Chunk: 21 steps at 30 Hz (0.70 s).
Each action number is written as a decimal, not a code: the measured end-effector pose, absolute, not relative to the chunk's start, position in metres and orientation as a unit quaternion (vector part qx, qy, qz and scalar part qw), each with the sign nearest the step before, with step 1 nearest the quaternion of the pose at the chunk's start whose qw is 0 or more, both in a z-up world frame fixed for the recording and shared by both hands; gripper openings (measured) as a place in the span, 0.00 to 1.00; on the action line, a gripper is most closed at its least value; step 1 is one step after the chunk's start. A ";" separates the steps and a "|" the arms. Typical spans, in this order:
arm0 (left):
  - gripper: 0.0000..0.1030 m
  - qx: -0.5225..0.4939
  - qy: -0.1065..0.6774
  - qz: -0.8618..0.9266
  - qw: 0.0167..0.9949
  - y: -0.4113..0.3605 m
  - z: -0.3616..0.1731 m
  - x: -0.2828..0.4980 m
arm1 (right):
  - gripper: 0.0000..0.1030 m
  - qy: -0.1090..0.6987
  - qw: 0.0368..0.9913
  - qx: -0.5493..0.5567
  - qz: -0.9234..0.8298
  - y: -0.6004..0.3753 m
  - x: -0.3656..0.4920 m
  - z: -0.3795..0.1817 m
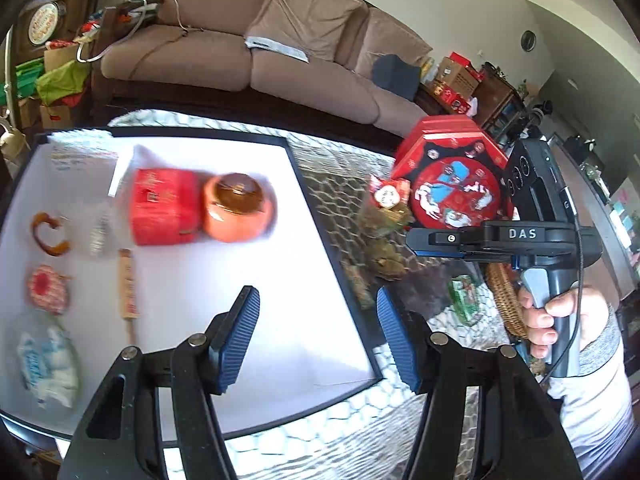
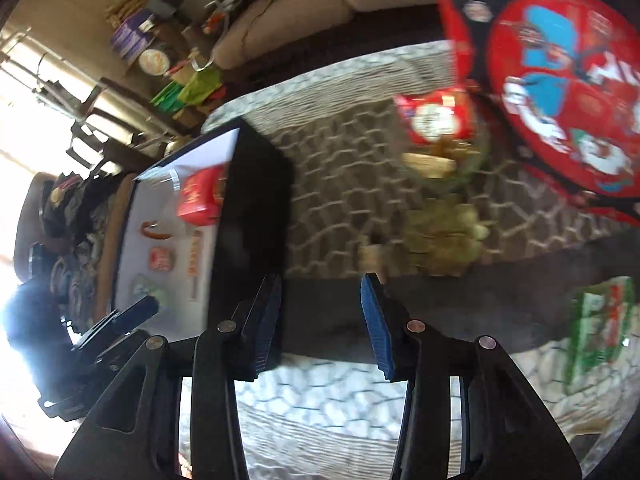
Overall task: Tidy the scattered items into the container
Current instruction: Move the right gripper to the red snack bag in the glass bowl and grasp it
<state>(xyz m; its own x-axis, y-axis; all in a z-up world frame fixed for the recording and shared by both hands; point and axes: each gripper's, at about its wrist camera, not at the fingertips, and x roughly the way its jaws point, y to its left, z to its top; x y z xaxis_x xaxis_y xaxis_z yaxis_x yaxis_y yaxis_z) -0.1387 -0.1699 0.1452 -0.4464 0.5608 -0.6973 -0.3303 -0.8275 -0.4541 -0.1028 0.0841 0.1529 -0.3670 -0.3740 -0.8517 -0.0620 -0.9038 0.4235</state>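
Note:
My left gripper (image 1: 318, 300) is open and empty above the right edge of a black-rimmed white tray (image 1: 332, 256). In the tray lie a red box (image 1: 164, 208), an orange pot (image 1: 238, 208), a brown curved piece (image 1: 48, 234), a round red-patterned item (image 1: 48, 290), a thin paper-wrapped stick (image 1: 127, 286) and a white-blue packet (image 1: 48, 364). My right gripper (image 2: 322, 292) is open and empty over the patterned cloth beside the tray's black wall (image 2: 252, 216). A red snack packet (image 2: 438, 118), greenish sweets (image 2: 448, 236) and a green packet (image 2: 600, 320) lie on the cloth.
A large red hexagonal tin (image 1: 452, 176) stands at the table's right; it fills the right wrist view's upper right (image 2: 560, 80). A wicker basket (image 1: 506, 300) sits near the right hand. A beige sofa (image 1: 248, 52) runs behind the table. The right gripper's body (image 1: 532, 236) shows in the left view.

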 end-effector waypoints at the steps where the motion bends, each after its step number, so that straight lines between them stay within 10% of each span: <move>1: 0.60 -0.463 -0.132 0.835 0.268 -0.149 0.141 -0.139 | 0.39 -0.196 0.076 0.549 -0.809 0.102 -0.099 0.146; 21: 0.55 -0.507 -0.035 0.857 0.084 0.012 0.026 -0.240 | 0.32 -0.323 0.070 0.491 -0.806 0.215 -0.129 0.013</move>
